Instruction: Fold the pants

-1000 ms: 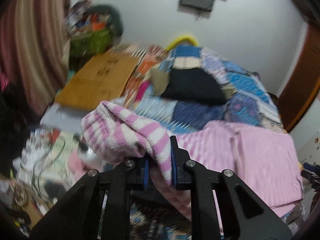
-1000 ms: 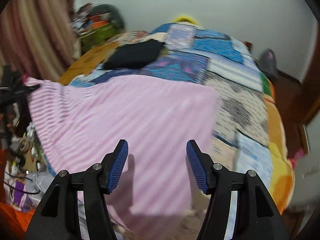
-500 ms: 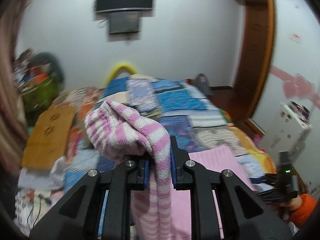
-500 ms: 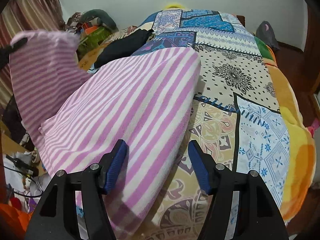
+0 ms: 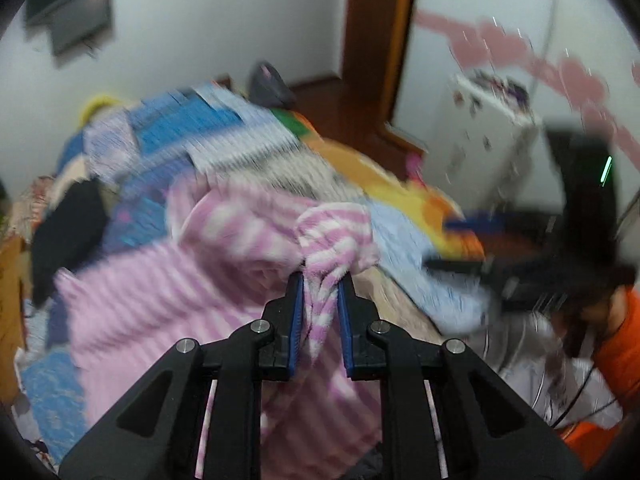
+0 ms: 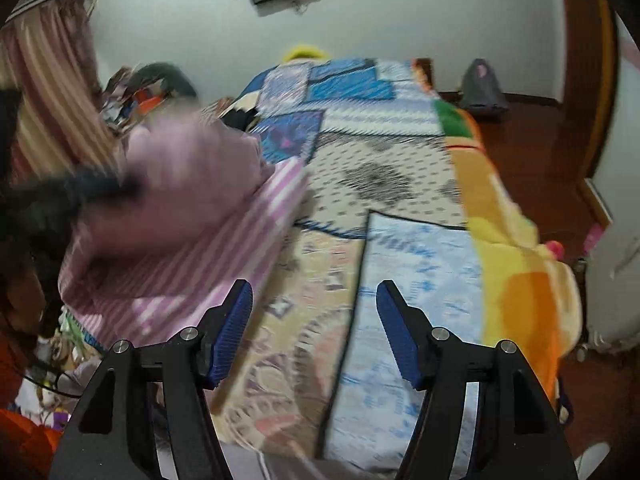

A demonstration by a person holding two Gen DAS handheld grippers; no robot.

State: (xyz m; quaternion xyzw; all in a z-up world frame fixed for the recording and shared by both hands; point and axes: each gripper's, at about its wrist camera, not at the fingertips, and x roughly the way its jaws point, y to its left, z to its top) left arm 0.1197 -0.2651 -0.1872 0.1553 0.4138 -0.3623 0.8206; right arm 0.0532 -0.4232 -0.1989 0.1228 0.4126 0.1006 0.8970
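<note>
The pants [image 5: 172, 300] are fluffy, with pink and white stripes, and lie on the patchwork bedspread [image 5: 224, 136]. My left gripper [image 5: 320, 292] is shut on a bunched edge of them and holds it over the rest of the cloth. In the right wrist view the pants [image 6: 184, 240] lie at the left, partly doubled over, with the blurred left gripper above them. My right gripper [image 6: 316, 300] is open and empty above the bedspread [image 6: 400, 208], to the right of the pants. It also shows blurred at the right of the left wrist view [image 5: 476, 240].
A dark garment [image 5: 68, 232] lies on the bed's far left. A white cabinet [image 5: 492, 136] and a wooden door frame [image 5: 376, 32] stand to the right of the bed. A striped curtain [image 6: 52, 92] and clutter are at the left. A grey bag [image 6: 480, 88] sits on the floor.
My left gripper has swung right and down with the pants' edge, carrying it over the rest of the cloth. My right gripper has moved right, off the pants, and stays open.
</note>
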